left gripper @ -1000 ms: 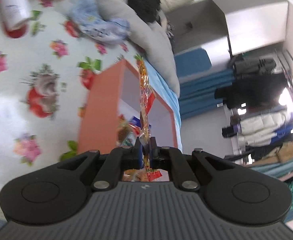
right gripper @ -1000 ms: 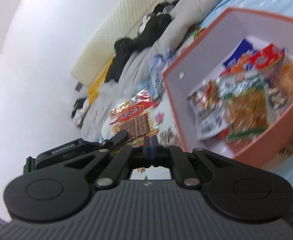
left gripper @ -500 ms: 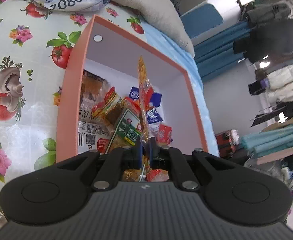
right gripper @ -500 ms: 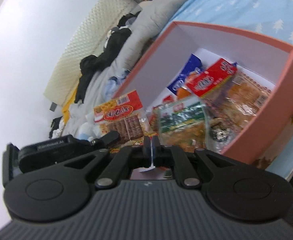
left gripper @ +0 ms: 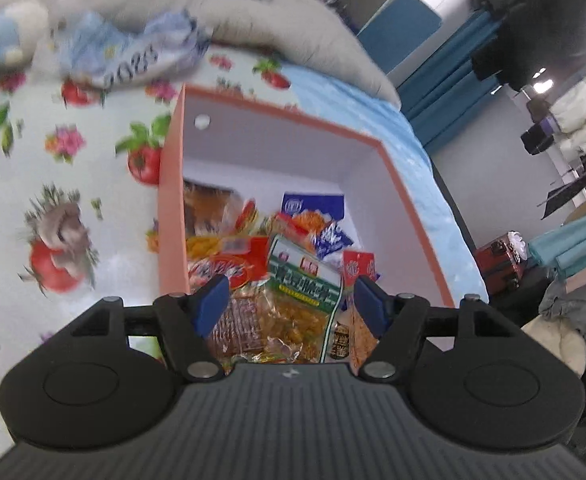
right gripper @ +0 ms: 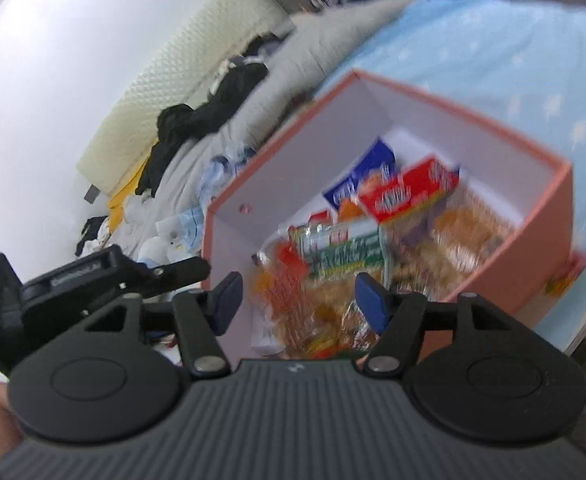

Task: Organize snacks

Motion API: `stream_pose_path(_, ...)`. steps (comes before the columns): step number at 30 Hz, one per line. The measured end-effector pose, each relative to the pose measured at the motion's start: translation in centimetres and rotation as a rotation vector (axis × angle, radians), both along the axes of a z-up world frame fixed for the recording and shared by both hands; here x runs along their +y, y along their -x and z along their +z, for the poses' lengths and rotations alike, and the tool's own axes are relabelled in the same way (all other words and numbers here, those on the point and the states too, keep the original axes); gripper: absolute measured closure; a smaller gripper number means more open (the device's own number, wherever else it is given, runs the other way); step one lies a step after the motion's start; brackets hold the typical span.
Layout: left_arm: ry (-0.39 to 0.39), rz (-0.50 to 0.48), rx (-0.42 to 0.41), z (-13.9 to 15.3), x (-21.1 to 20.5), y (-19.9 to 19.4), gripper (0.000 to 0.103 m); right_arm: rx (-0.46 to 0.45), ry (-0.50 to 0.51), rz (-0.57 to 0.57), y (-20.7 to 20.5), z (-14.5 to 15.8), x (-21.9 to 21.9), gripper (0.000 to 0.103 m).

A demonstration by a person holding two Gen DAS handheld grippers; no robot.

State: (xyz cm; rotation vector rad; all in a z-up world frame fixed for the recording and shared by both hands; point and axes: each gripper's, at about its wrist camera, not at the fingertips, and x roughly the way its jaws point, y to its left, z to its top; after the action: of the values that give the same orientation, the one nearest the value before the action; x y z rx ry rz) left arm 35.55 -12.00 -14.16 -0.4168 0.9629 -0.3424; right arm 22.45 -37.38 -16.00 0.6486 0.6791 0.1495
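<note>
An orange box (left gripper: 171, 208) with white inner walls stands on the bed and holds several snack packets. Among them are a green-labelled one (left gripper: 307, 280), a red-labelled one (left gripper: 229, 268) and a blue one (left gripper: 313, 210). My left gripper (left gripper: 289, 306) hovers over the box's near end, its jaws opening, the blue pads apart and pressing on nothing. My right gripper (right gripper: 299, 304) hangs over the same box (right gripper: 533, 248), jaws also opening, with blurred packets (right gripper: 317, 320) lying loose below the pads. The left tool's black housing (right gripper: 73, 280) shows at the left.
A flowered cloth (left gripper: 73, 200) covers the bed left of the box, a light blue sheet (left gripper: 373, 120) lies to its right. A grey duvet (left gripper: 293, 32), a crumpled blue-white bag (left gripper: 133, 52), a plush toy (left gripper: 1, 40) and black clothes (right gripper: 213, 100) lie behind.
Both grippers have come in over the box and gone from shut to open. The red-labelled packet pinched in the left jaws has been let go and lies among the snacks.
</note>
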Motion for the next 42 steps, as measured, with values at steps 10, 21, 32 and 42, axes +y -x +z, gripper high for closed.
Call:
stream_pose_path(10, -0.166, -0.036, -0.277, 8.9, 0.4, 6.0, 0.030, -0.172, 0.236, 0.017, 3.2, 7.4, 1.0, 0.037)
stream_pose_path(21, -0.178, -0.012, -0.357, 11.8, 2.0, 13.9, 0.030, -0.287, 0.342, -0.027, 10.0, 11.9, 0.9, 0.037)
stream_pose_path(32, -0.222, -0.005, -0.383, 11.6, 1.6, 19.0, 0.030, -0.286, 0.395, -0.006, 12.5, 11.6, 2.2, 0.037)
stream_pose_path(42, -0.238, -0.047, -0.400, 11.5, 0.1, 20.0, 0.030, -0.256, 0.418, -0.031, 14.1, 10.4, 2.1, 0.037)
